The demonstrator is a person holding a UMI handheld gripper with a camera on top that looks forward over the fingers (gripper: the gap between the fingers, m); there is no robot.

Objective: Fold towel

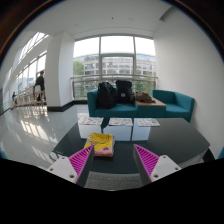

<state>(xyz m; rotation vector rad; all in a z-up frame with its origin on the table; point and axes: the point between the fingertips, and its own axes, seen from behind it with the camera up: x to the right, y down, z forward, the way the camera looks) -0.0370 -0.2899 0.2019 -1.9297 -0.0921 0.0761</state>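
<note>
Gripper view: the gripper (118, 160) hovers wide open and empty over a dark glass coffee table (150, 135). A folded yellow cloth towel (101, 148) lies just ahead of the left finger. It looks soft and light; a free corner seems the likeliest hold.
</note>
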